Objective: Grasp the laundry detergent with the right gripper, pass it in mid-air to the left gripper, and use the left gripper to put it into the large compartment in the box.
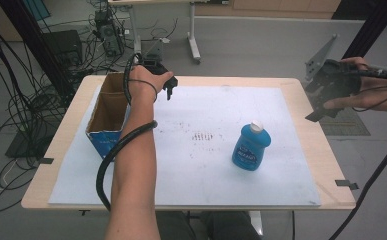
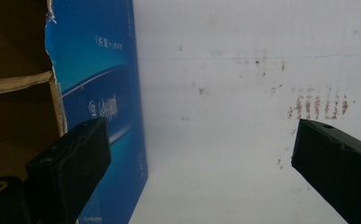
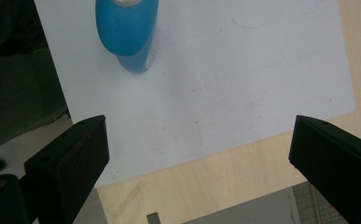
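- Blue bottle (image 1: 251, 147) stands upright on the right half of the white sheet (image 1: 196, 170), white cap (image 1: 256, 127) on top; both claws are well apart from it.
- Judged handling: plastic, smooth and rather slippery, walls likely to give under a hard squeeze. Fill level cannot be told, so weight is uncertain. It is tall on a narrow base, so it probably tips if nudged.
- Best hold, as I read it: across the flat waist at the label, jaws on the two narrow sides, below the shoulder; the cap is too small and rounded.
- Left claw (image 1: 169, 88) hovers at the far left, just beside the open cardboard box (image 1: 108, 111); in the left gripper view its jaws stand wide apart with nothing between them, the box's blue wall (image 2: 103, 107) close by.
- Right claw (image 1: 315, 107) is held off the counter's right edge, raised; the right gripper view shows the jaws spread wide, empty, the bottle (image 3: 127, 32) far ahead.
- Counter (image 1: 66, 135): pale wood, covered by the sheet, which carries faint brownish marks (image 1: 201, 136) mid-way.
- Room: grey floor, tangled black cables (image 1: 16, 100) at left, another table's legs (image 1: 193, 35) far behind.
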### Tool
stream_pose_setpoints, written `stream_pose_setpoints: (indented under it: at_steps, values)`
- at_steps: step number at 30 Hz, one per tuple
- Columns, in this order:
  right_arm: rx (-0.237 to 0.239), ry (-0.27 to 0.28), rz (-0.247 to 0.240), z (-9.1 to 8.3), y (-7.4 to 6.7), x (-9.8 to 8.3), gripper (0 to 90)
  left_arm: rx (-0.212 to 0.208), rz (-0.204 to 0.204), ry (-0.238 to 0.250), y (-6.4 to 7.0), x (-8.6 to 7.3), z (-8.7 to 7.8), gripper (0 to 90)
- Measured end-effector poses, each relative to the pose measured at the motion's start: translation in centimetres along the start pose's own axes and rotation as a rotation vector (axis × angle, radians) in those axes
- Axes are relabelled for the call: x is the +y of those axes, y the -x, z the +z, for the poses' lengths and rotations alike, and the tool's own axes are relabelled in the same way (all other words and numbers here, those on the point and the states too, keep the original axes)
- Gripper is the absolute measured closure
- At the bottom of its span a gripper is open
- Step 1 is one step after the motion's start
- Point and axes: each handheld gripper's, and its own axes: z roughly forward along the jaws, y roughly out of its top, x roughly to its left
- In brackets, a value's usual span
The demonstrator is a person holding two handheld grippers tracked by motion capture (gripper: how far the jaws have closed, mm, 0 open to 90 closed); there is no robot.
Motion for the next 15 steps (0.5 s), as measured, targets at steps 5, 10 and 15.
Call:
stream_pose_setpoints:
  at_steps: [5,10,15]
  values:
    - [0.007,0.007,-0.003,0.2,-0.5,-0.3,4.7,-0.001,0.002,0.004,0.0,-0.1,-0.3,5.1]
    - [0.007,0.020,-0.006,0.4,-0.9,-0.6,4.6,0.001,0.006,0.007,0.0,-0.2,-0.4,5.1]
    - [0.010,0.028,0.004,0.8,-1.3,-1.1,4.6,0.003,0.010,0.007,0.2,-0.4,-0.6,5.1]
